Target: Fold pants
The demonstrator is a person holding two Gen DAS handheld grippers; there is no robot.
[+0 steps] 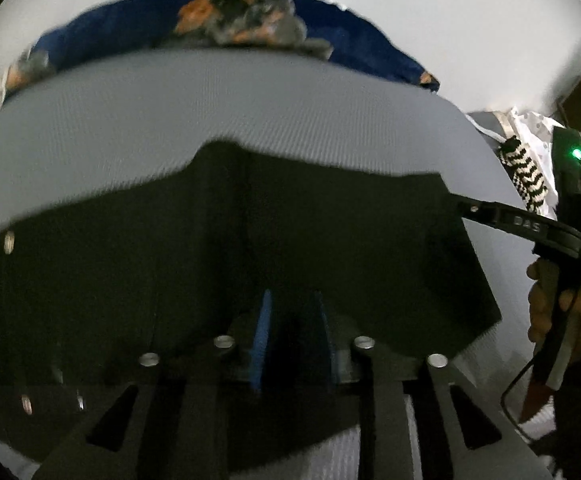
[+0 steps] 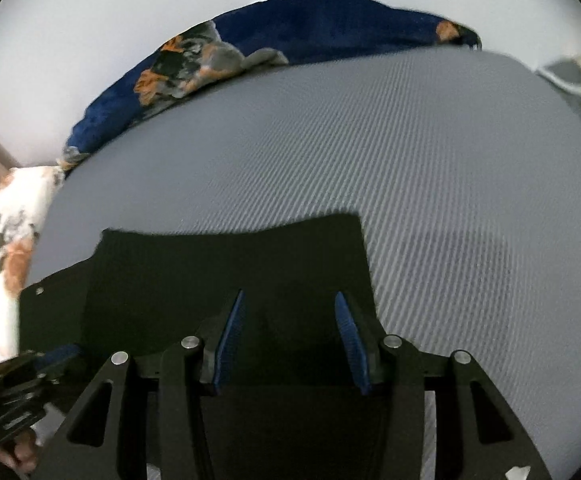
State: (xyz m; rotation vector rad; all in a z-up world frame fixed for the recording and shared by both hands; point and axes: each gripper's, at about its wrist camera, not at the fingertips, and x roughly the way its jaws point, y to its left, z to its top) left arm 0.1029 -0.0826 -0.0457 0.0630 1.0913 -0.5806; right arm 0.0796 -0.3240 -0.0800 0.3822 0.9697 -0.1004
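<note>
Here the black pants (image 1: 250, 248) lie flat on the grey ribbed bed sheet (image 1: 210, 96) — one dark garment, its edges fairly straight. Two grippers hover over it: the left gripper (image 1: 292, 320) has its blue pads slightly apart and nothing pinched, the right gripper (image 2: 288, 334) stands wider apart, empty too. Behind, one navy patterned blanket (image 2: 330, 28) lies bunched along the sheet's far edge — well apart from the pants.

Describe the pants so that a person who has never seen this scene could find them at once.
Start from the grey ribbed sheet that covers most of the bed. The pants are the flat black cloth lying on its near part, under both grippers. They are plain black, unlike the blue blanket with orange patches along the far edge.
</note>
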